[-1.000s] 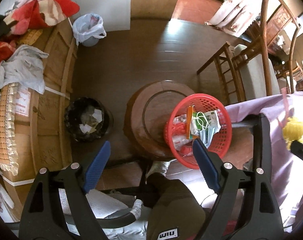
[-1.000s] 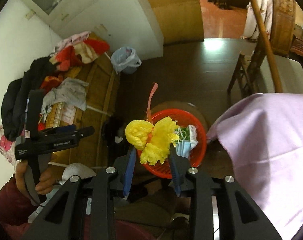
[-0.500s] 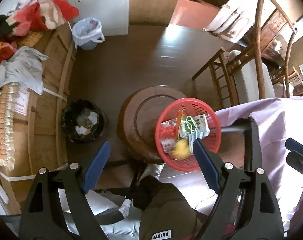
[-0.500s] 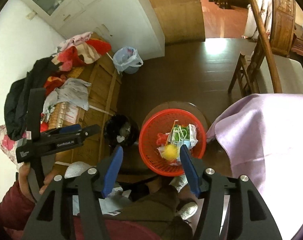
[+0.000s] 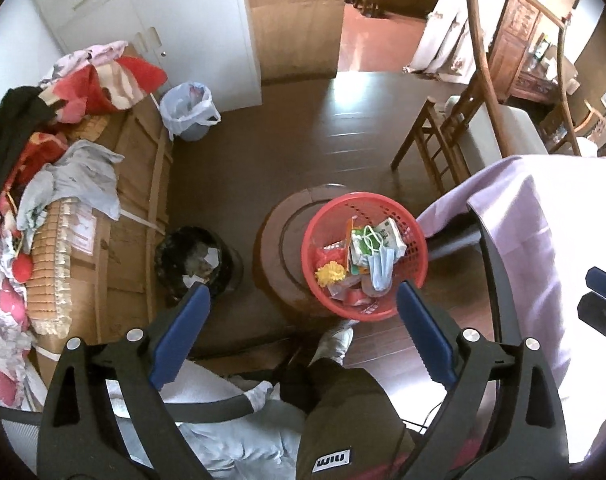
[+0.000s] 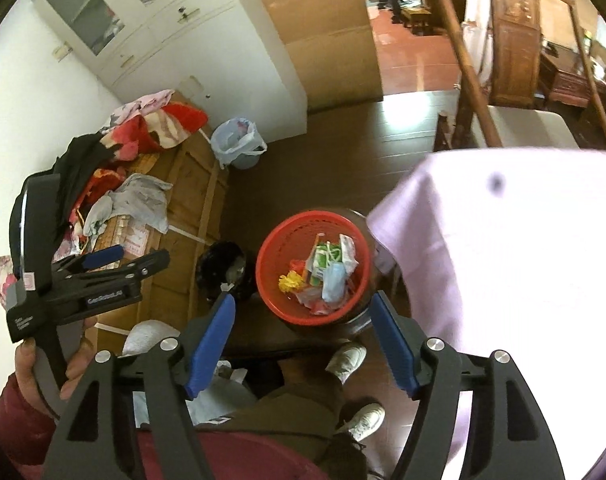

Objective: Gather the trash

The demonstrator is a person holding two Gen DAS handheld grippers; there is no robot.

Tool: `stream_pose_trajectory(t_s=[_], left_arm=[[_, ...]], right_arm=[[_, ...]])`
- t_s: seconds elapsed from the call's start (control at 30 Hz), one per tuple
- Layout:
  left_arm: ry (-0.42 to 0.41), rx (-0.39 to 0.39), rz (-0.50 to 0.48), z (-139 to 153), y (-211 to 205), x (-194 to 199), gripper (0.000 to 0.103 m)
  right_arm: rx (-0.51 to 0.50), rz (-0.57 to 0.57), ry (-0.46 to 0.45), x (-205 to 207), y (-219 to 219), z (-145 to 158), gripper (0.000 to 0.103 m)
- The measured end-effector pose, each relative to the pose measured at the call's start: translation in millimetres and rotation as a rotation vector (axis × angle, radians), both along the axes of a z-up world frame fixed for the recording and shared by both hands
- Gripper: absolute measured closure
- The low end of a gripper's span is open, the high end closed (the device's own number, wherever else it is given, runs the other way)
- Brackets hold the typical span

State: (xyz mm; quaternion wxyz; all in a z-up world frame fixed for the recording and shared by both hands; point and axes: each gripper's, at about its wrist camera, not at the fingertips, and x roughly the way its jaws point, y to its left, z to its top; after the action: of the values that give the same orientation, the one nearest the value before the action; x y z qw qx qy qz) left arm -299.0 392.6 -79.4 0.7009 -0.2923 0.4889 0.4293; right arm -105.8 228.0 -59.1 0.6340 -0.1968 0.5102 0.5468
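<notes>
A red mesh basket [image 5: 417, 248] stands on a round wooden stool [image 5: 281, 248] and holds a yellow crumpled piece [image 5: 329, 274], a blue face mask [image 5: 381, 270] and wrappers. It also shows in the right wrist view [image 6: 271, 280], with the yellow piece [image 6: 289, 281] inside. My left gripper [image 5: 303, 330] is open and empty, high above the stool. My right gripper [image 6: 303, 336] is open and empty, high above the basket. The left gripper also shows at the left of the right wrist view [image 6: 115, 258].
A black bin [image 5: 197, 258] with paper stands left of the stool. A table with a lilac cloth [image 5: 543, 248] is at the right. A blue bin with a white bag [image 5: 189, 114], stacked boxes with clothes [image 5: 79, 184] and wooden chairs [image 5: 455, 140] stand around.
My right gripper opened and let go of the yellow piece, which dropped into the red basket. Both grippers have since risen and pulled back from the basket.
</notes>
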Motion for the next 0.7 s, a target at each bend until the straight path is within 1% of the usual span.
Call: stream_pose_trajectory(t_s=[0.13, 0.23, 0.3, 0.7], left_arm=[[0.026, 0.03, -0.008, 9, -15, 1, 0.012], [0.045, 0.055, -0.012, 14, -23, 3, 0.01], [0.054, 0.071, -0.015, 17, -28, 3, 0.01], [0.084, 0.077, -0.011, 16, -38, -2, 0.009]], right_arm=[[0.006, -0.019, -0.002, 0, -14, 2, 0.032], [0.007, -0.026, -0.022, -2, -20, 5, 0.029], [-0.003, -0.026, -0.039, -4, -23, 6, 0.028], [-0.078, 0.0, -0.102, -20, -15, -6, 0.026]])
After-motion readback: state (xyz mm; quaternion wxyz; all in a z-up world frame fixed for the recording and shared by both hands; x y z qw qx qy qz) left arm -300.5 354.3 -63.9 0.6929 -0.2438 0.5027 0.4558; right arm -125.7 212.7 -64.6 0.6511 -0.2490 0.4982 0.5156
